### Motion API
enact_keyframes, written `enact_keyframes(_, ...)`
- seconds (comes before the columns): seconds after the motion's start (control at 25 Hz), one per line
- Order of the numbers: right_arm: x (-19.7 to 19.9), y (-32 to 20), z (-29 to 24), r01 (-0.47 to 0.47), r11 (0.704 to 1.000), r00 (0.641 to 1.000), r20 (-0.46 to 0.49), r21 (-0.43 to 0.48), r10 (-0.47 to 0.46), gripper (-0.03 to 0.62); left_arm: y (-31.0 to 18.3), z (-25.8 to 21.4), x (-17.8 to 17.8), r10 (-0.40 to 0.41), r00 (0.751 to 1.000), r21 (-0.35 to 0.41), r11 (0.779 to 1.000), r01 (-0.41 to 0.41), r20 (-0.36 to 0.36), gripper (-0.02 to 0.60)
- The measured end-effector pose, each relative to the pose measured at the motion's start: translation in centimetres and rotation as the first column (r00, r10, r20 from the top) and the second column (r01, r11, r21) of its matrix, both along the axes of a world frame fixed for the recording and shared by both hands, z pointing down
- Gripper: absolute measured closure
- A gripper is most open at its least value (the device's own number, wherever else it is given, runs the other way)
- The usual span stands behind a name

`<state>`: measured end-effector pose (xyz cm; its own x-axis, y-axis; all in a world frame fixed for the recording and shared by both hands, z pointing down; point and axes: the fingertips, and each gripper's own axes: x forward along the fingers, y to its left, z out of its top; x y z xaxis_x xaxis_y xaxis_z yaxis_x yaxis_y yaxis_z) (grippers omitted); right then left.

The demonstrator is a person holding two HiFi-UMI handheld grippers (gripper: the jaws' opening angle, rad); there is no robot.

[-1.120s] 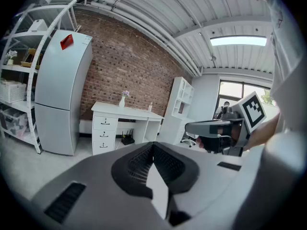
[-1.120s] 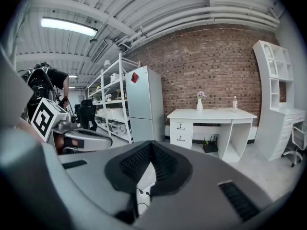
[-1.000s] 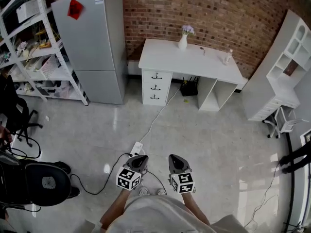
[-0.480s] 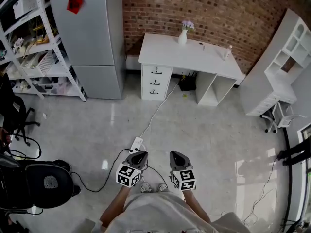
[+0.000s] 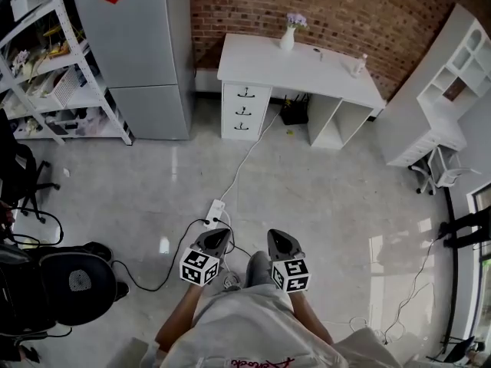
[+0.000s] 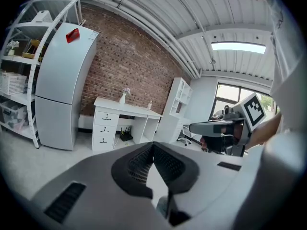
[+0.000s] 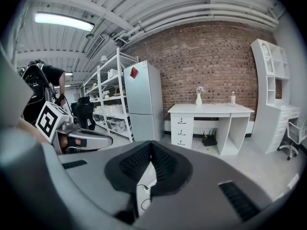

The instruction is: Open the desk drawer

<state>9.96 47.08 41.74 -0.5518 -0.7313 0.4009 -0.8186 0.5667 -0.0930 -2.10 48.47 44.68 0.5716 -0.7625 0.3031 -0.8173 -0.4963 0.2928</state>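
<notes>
Head view shows the white bench (image 5: 307, 67) against the red brick wall (image 5: 368, 14), well apart from the person across the grey floor. Its stack of three white drawers (image 5: 244, 112) sits under the bench's left end. Each drawer front faces out into the room, long side running left to right, so it should slide out away from the wall. I think a drawer is hard and stiff and slides easily. The small dark handle (image 5: 245, 93) in the middle looks best to hook. The left hand-held gripper (image 5: 216, 237) and right hand-held gripper (image 5: 278, 237) both have jaws pressed together, holding nothing.
</notes>
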Motion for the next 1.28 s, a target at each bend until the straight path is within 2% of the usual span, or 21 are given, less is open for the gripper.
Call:
enact_keyframes(0.68, -0.5, -2.8, 0.3, -0.028, 1.000, 1.000, 0.005, 0.013, 0.028, 0.577, -2.7, 0.2, -0.6, 0.030, 1.000, 0.009, 1.000, -0.030, 0.010, 0.569)
enact_keyframes(1.04, -0.7, -7.1, 0.8, -0.028, 0.999, 0.999, 0.030, 0.022, 0.028, 0.577, -7.3, -0.1, -1.9, 0.002, 1.000, 0.032, 0.999, -0.003, 0.031, 0.569)
enact_keyframes(1.28, -0.1, -9.8, 3.2, -0.024, 0.999, 0.999, 0.037, -0.028, 0.025, 0.577, -10.7, 1.0, -2.3, -0.025, 0.999, 0.009, 1.000, 0.024, 0.038, 0.569)
